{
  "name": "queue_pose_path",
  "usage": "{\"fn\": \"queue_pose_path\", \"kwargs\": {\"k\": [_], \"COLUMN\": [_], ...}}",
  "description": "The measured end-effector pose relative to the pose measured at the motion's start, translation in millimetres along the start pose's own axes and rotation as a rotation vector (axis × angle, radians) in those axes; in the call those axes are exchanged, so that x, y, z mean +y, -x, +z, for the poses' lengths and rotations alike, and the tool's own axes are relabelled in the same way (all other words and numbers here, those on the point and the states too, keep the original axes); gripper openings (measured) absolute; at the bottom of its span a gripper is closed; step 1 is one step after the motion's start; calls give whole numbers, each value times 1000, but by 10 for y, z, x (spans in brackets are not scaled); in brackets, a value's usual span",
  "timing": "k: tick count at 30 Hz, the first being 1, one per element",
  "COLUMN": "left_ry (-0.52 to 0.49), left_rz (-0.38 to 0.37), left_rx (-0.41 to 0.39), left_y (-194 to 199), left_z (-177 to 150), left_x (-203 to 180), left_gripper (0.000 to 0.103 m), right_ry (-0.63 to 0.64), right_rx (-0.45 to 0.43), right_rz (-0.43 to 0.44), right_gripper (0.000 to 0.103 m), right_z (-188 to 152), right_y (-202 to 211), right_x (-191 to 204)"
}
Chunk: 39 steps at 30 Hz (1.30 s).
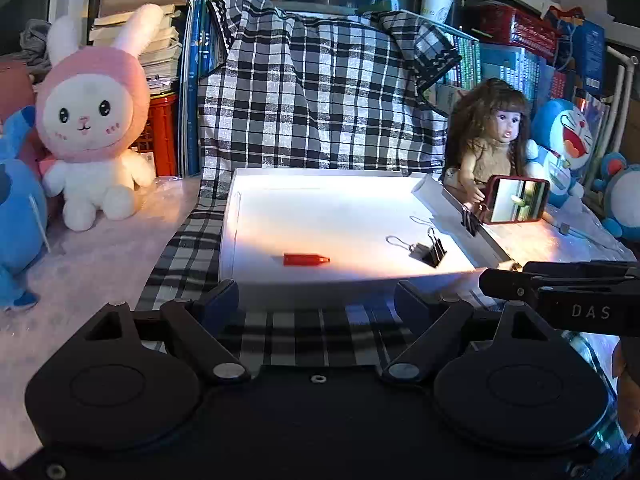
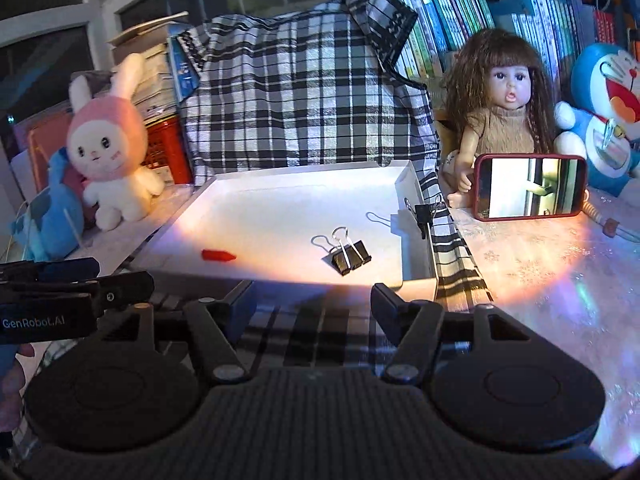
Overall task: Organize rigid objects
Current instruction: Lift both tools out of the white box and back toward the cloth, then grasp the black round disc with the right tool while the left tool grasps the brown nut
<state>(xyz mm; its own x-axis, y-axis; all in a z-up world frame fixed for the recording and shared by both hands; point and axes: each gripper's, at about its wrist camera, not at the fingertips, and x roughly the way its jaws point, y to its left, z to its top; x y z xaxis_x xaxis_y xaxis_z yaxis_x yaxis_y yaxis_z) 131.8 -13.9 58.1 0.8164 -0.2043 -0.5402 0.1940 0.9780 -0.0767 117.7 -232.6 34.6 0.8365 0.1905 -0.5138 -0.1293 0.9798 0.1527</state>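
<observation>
Books and stacked papers are seen filling the shelves at the back, with a black-and-white checked cloth point(image 1: 320, 92) draped in front of them and running down under a shallow white tray point(image 1: 240, 216) on the table point(image 2: 532, 264). At the far left a blue plush toy point(image 1: 16, 216) is seen, and just beside it a pink-hooded rabbit plush point(image 1: 90, 120) is seated upright in front of a red crate point(image 1: 162, 136). Inside the tray, a small red cap-like piece point(image 1: 306, 259) is laid on its side toward the near left, well apart from a black binder clip point(image 1: 429, 251) lying toward the near right with its wire handles spread. A second black binder clip point(image 2: 423, 213) is clamped onto the tray's right wall. To the right of the tray a long-haired doll point(image 2: 502, 104) is seated, and a red-cased phone point(image 2: 530, 187) with a lit screen is propped on its long edge in front of her. A blue-and-white cat plush point(image 2: 604, 112) is placed at the far right. Both pairs of tongs are held near the tray's front edge, above the checked cloth: the left tongs point(image 1: 316, 300) are spread wide with nothing between the fingers, and the right tongs point(image 2: 312, 304) are likewise parted and empty. Each tool is partly visible from the other's camera.
</observation>
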Motion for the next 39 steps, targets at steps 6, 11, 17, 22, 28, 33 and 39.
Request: {"fn": "queue_pose_path", "kwargs": {"k": [6,11,17,22,28,33,39], "left_ry": [-11,2,13,17,-1,-16,-17], "left_rz": [-2,-8,-7,-11,0,17,30], "left_rx": [-42,-51,-57,-62,-86,-102,-112], "left_y": [301,455,610,733,892,1025,1154], "left_z": [-234,-417,-637,-795,-936,-1048,-1172], "left_x": [-38,-35,-23,-2,11,42,89], "left_gripper": [85,86,86,87,87,87,82], "right_ry": [35,36,62,70,95,105,116], "right_rx": [-37,-54,-70,-84,-87,-85,-67], "right_rz": [1,4,-2,-5,-21,-26,-22], "right_gripper": [81,82,84,85,85,85,85], "right_z": [-200,-385,-596,-733,-879,-1004,-1127], "right_y": [274,440,603,715,822,934,1034], "right_x": [70,101,159,199,245,264,277]}}
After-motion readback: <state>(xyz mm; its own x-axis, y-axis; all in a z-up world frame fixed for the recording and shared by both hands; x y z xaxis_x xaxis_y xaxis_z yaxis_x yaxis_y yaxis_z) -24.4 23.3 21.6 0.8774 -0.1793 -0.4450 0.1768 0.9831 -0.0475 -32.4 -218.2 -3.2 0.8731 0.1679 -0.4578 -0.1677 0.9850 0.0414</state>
